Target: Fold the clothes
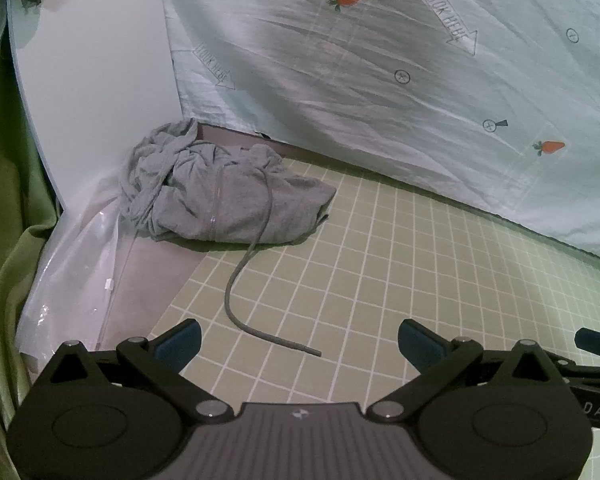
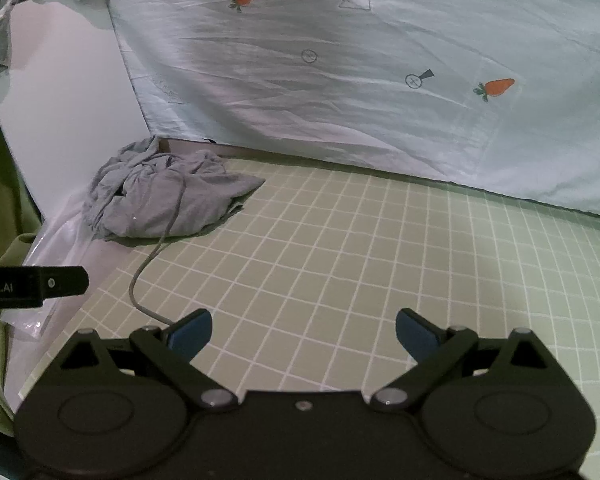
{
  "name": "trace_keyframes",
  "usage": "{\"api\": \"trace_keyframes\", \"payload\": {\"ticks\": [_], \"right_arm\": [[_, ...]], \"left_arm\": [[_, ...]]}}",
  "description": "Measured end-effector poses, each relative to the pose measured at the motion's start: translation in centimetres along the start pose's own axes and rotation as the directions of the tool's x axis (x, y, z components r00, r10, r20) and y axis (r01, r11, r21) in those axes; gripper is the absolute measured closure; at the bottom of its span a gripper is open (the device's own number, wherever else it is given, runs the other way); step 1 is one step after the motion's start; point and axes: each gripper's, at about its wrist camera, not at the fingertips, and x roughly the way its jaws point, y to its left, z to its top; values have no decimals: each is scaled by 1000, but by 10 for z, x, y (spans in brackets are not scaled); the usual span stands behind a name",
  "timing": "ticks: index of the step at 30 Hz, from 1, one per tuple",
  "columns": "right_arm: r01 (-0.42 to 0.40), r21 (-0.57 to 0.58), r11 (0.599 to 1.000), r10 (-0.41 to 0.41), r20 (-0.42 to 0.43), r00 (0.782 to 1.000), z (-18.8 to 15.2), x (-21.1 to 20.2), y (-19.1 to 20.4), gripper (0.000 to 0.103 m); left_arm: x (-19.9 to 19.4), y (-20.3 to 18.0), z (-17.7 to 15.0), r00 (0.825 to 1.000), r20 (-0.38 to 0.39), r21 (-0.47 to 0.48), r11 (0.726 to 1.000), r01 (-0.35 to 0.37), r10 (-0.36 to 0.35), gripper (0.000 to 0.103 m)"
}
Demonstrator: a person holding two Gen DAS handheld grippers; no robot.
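A crumpled grey hooded garment [image 1: 224, 196] lies bunched at the far left corner of the green gridded mat [image 1: 400, 280]. Its long grey drawstring [image 1: 240, 300] trails forward over the mat toward me. In the right wrist view the same garment [image 2: 160, 196] sits far left, with the drawstring [image 2: 140, 288] running down to the left finger. My left gripper [image 1: 298, 342] hovers open above the mat, well short of the garment, nothing between its blue pads. My right gripper [image 2: 304, 334] is open too, over bare mat to the right of the cord.
A pale sheet printed with carrots and arrows [image 1: 420, 80] hangs along the back. A white panel [image 1: 100, 80] closes the left side, with clear plastic film [image 1: 80, 272] at its foot and green fabric [image 1: 0, 200] beyond. The left gripper's side [image 2: 32, 286] shows at the left edge.
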Motion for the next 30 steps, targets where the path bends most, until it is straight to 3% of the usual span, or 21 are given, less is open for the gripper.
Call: {"api": "trace_keyframes", "payload": {"ticks": [30], "right_arm": [[-10, 1, 1000, 10, 8, 1000, -3, -2, -3, 4]], "left_arm": [[-4, 0, -6, 1000, 3, 2, 1000, -17, 17, 0]]}}
